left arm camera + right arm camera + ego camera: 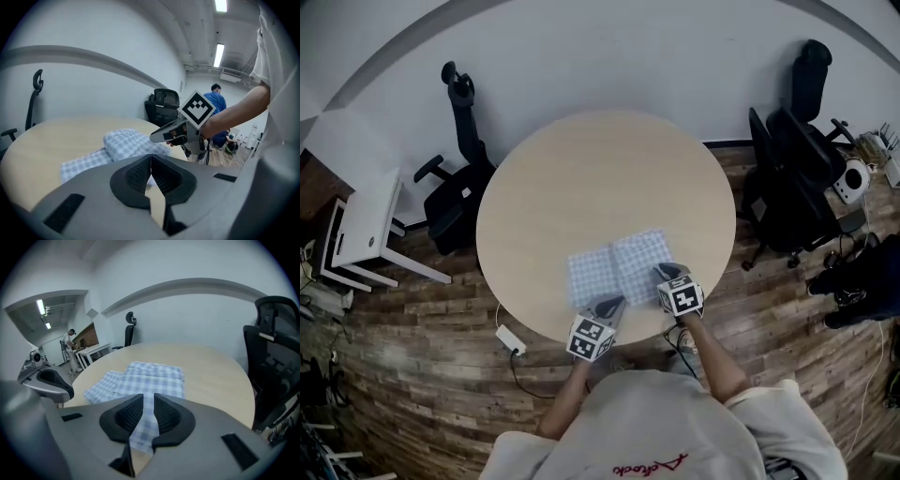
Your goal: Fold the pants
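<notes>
The blue-and-white checked pants (617, 268) lie folded flat near the front edge of the round beige table (600, 169). My left gripper (607, 306) is at the pants' near left corner. In the left gripper view its jaws (151, 157) are closed together with no cloth showing between them, and the pants (125, 142) lie just beyond. My right gripper (671, 274) hovers over the pants' near right corner. Its jaws (144, 401) stand slightly apart, and the checked cloth (152, 378) shows through the narrow gap, flat on the table. Each gripper view also shows the other gripper (165, 134) (51, 383).
Black office chairs stand left (455, 187) and right (792, 178) of the table. A white side table (361, 220) sits at the far left, a power strip (511, 340) lies on the wood floor by the table's front. A person in blue (216, 101) is far behind.
</notes>
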{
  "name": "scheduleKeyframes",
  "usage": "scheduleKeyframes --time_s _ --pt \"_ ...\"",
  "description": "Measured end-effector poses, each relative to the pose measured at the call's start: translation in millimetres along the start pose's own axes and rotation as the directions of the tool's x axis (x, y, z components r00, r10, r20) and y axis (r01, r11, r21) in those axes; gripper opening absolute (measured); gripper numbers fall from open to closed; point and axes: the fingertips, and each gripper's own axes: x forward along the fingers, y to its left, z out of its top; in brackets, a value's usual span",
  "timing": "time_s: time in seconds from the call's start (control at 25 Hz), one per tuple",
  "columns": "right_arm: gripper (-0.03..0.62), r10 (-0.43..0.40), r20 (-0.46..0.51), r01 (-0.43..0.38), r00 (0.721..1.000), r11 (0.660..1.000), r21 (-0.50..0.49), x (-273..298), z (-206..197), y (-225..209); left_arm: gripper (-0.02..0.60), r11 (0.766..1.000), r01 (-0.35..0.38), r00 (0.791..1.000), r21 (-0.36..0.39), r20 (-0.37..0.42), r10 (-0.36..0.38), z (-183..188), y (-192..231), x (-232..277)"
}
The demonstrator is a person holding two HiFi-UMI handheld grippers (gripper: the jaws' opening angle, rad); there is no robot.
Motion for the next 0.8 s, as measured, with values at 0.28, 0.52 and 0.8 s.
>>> scheduleKeyframes --time_s 0.28,0.52,0.8 --pt "0.157 0.02 0.002 -0.019 1.0 0.971 0.238 -9.2 -28.7 -57.8 0.032 0.998 0.055 0.998 0.034 -0.012 -0.054 24.8 -22.8 41.8" --pt "0.181 0.095 -0.041 -0.077 0.995 0.941 0.33 3.4 -46.8 -70.4 0.032 0.999 0.019 1.0 0.029 -0.016 -0.019 38.3 -19.6 56.8" --pt "0.082 0.179 -0.046 -0.153 0.983 0.928 0.339 19.6 -45.9 -71.2 0.032 0.999 -0.053 0.998 0.011 -0.033 0.053 40.5 -8.7 60.6"
